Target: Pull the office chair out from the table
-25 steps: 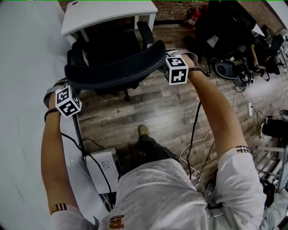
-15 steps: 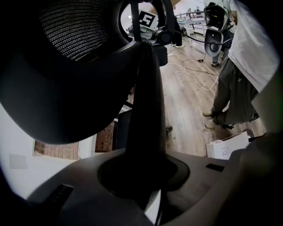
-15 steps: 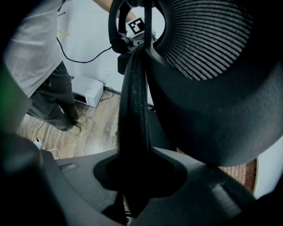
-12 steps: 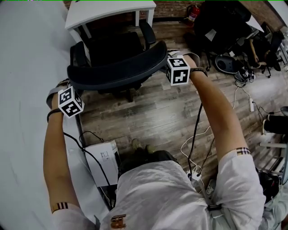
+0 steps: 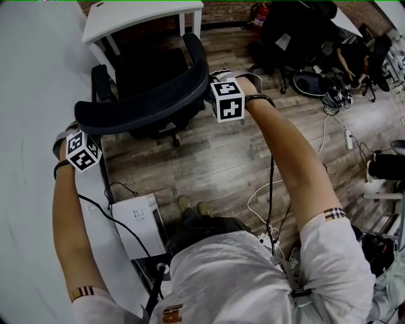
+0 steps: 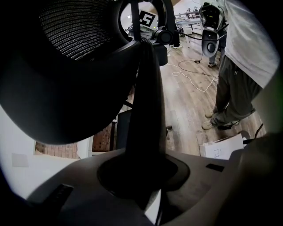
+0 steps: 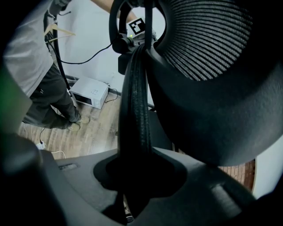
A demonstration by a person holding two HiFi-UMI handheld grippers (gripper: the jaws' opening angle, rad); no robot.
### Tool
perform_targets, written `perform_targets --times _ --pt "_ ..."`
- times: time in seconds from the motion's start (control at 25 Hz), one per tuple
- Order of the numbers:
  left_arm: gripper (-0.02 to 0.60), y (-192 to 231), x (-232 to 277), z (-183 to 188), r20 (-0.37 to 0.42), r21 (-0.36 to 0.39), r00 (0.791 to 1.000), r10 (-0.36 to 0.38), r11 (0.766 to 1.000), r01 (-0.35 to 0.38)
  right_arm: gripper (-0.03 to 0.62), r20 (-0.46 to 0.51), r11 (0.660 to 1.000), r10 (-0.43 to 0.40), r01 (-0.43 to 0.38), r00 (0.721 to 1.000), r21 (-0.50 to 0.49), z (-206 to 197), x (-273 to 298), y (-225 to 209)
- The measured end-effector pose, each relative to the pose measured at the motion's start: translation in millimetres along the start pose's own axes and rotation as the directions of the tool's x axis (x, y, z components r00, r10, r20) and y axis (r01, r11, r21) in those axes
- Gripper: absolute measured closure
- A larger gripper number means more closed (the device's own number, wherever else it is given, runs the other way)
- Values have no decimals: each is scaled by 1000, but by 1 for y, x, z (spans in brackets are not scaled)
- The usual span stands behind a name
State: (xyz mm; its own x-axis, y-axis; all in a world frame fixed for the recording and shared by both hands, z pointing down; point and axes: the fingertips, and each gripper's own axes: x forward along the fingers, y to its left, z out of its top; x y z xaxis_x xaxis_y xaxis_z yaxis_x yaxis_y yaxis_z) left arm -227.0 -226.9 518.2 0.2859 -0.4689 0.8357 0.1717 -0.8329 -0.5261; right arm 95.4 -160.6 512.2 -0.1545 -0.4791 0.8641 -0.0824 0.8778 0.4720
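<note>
There it was, both tongs on the office chair (image 5: pixel 142 104)! The left gripper (image 5: pixel 76 134) had its jaws narrowed tight on the left end of the backrest rim. The right gripper (image 5: pixel 218 88) was pinched the same way on the right end, the thin black edge running up between each pair. The chair stood on the wood floor (image 5: pixel 221 158), near of the white table (image 5: pixel 136 16), seat towards it.
</note>
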Motion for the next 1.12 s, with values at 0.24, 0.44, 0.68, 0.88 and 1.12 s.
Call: perform_targets --times 0.24,0.44,0.68,0.88,1.12 --pt "500 -8 -7 2 1 3 1000 -1 1000 1 497 -3 1000 5 -5 1000 10 2 -6 11" --pt "460 -8 -12 7 11 -36 1000 20 999 -19 454 -21 1000 -21 21 1000 12 -2 -9 11" --pt "351 -9 -38 6 31 -61 996 78 995 -76 337 -34 992 -116 117 993 35 3 -30 18" --pt "350 -15 -71 6 26 -36 991 134 991 -133 336 -40 963 -249 252 968 92 9 -67 14" --pt "350 -27 -118 18 77 -71 978 194 979 -189 348 -50 944 -302 306 952 125 28 -120 36"
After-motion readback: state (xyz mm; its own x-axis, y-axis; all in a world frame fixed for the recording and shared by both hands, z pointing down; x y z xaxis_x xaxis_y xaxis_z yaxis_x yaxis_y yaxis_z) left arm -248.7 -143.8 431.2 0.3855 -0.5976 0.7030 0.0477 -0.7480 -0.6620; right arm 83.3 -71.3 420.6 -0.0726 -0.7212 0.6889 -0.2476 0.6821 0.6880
